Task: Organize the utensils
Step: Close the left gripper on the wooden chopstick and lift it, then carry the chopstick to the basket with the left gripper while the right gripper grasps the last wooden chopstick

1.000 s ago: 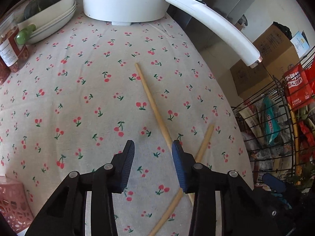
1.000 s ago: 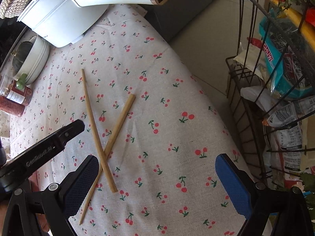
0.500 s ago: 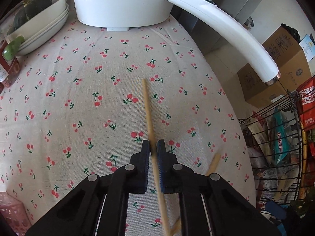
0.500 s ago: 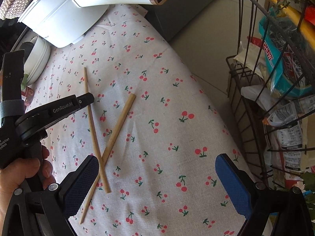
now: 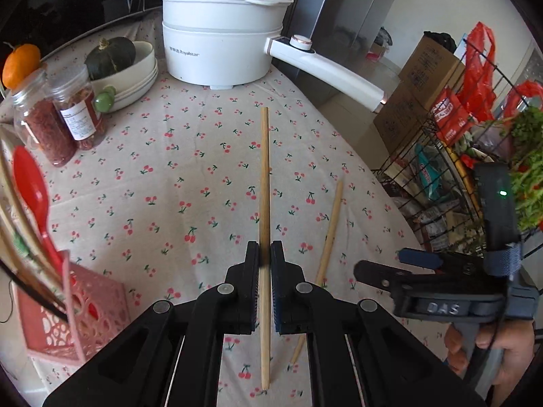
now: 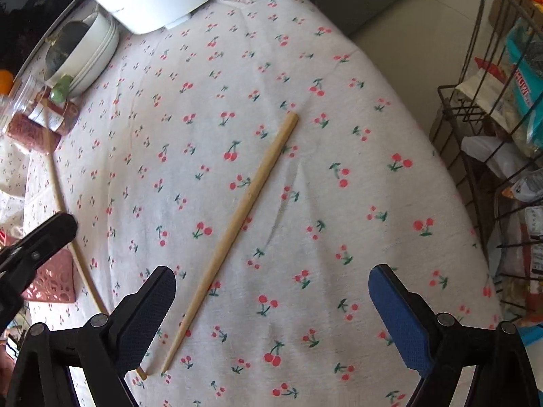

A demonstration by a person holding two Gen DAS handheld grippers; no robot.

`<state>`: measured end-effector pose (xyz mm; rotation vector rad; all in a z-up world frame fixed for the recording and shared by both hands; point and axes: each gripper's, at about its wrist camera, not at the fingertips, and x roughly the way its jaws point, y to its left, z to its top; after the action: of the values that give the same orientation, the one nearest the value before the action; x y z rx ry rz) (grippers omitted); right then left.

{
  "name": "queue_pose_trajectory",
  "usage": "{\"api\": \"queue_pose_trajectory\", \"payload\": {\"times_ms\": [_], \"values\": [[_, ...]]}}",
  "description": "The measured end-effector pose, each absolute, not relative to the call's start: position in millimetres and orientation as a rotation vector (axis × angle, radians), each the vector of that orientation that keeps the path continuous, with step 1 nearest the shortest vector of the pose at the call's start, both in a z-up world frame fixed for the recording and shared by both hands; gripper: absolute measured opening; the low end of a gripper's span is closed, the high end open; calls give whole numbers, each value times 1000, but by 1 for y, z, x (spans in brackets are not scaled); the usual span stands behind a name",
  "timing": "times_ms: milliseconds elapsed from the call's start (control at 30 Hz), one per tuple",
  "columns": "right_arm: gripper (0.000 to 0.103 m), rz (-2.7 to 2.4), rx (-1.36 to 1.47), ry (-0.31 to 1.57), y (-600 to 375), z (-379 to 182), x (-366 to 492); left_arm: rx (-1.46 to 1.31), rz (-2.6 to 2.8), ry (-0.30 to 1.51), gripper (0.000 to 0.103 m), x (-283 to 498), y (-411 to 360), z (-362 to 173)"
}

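Observation:
My left gripper (image 5: 264,254) is shut on a wooden chopstick (image 5: 264,176) and holds it lifted above the cherry-print tablecloth (image 5: 169,186). The held chopstick also shows in the right wrist view (image 6: 57,190) at the far left. A second chopstick (image 6: 237,227) lies flat on the cloth; it also shows in the left wrist view (image 5: 331,224). My right gripper (image 6: 271,291) is open and empty, with its jaws wide either side of the lying chopstick's thin end. A pink utensil holder (image 5: 78,315) with a red spoon (image 5: 32,190) stands at the lower left.
A white electric pot (image 5: 220,47) with a long handle stands at the back. Stacked bowls with a squash (image 5: 112,57), two spice jars (image 5: 57,115) and an orange sit at the back left. A wire rack (image 6: 492,108) of packets stands beyond the table's right edge.
My left gripper closed on one chopstick and lifted it off the crossed pair. My right gripper moved forward over the remaining chopstick, still open.

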<state>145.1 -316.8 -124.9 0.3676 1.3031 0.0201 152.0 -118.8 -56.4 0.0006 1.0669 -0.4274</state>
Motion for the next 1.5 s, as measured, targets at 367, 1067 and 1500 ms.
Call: {"api": "queue_pose_trajectory", "payload": {"times_ms": [367,1067,1500], "values": [[67,-2,391,1341,-245,-154,111,-3,-444,960,6,70,-40,-25],[4,12,89,1188,-210,-119,33,-64,-473,826,6,32,7,18],[4,94,0,870,-197,-5,20,-105,-433,706,6,31,30,47]]}}
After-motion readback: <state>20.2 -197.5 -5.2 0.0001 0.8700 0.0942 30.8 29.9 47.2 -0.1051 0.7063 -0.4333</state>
